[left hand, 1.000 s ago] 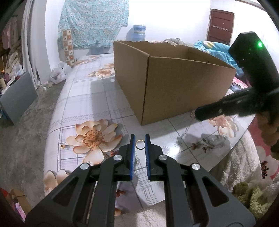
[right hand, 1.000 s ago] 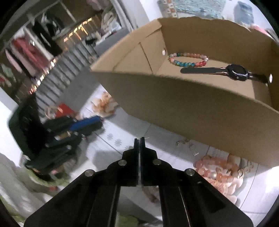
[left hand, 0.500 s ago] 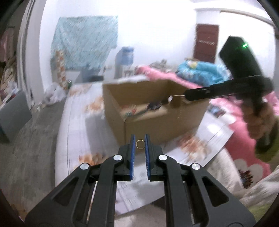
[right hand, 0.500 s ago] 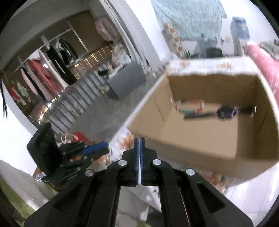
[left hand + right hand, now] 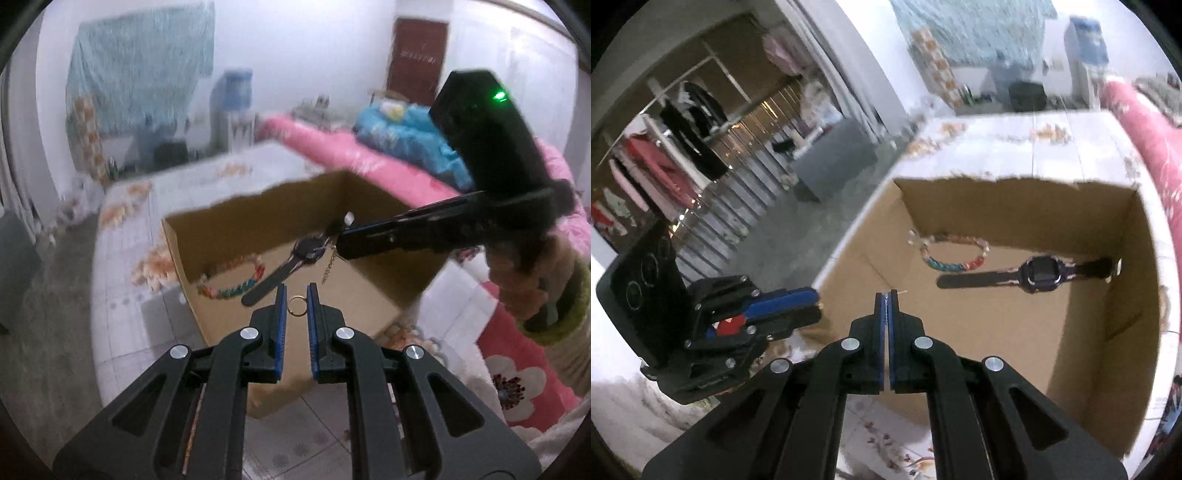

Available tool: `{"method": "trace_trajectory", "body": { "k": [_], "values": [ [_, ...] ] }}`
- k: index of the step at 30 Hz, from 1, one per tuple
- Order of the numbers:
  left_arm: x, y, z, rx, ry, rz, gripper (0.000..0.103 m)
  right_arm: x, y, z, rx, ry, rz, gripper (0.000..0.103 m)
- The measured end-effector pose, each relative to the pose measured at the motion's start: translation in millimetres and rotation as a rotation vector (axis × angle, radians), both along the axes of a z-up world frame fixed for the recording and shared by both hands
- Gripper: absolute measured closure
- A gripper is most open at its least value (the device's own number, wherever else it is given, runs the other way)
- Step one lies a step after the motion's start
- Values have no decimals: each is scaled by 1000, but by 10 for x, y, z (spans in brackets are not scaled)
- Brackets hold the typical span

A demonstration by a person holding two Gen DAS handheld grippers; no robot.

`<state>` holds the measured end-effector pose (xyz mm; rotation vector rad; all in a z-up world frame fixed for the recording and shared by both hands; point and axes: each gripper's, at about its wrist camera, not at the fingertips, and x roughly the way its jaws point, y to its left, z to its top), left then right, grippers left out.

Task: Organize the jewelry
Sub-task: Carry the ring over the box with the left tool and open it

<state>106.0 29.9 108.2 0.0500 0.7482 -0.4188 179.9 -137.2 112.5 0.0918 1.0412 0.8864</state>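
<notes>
A bright bedroom with white walls

Past the floral-clothed counter [image 5: 155, 206] stands a water dispenser [image 5: 232, 107]; left of it hangs a blue patterned cloth [image 5: 140, 70], right of it a brown door [image 5: 417, 59] and pink bed [image 5: 354, 155].

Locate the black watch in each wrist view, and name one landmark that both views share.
Left wrist: the black watch lies on the cardboard box floor, centre frame, right of the bead bracelet.
Right wrist: right of centre, same floor.
Shared landmark: the bead bracelet.
</notes>
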Motion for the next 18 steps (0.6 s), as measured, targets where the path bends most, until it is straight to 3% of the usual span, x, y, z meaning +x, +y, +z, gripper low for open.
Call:
{"method": "trace_trajectory", "body": {
  "k": [6, 18],
  "values": [
    [400, 2, -215, 26, 131, 31, 93, 223, 155, -299, -77, 68, 5, 100],
    [567, -48, -292, 46, 151, 56, 93, 341, 51, -303, -60, 64, -7, 97]
  ]
}}
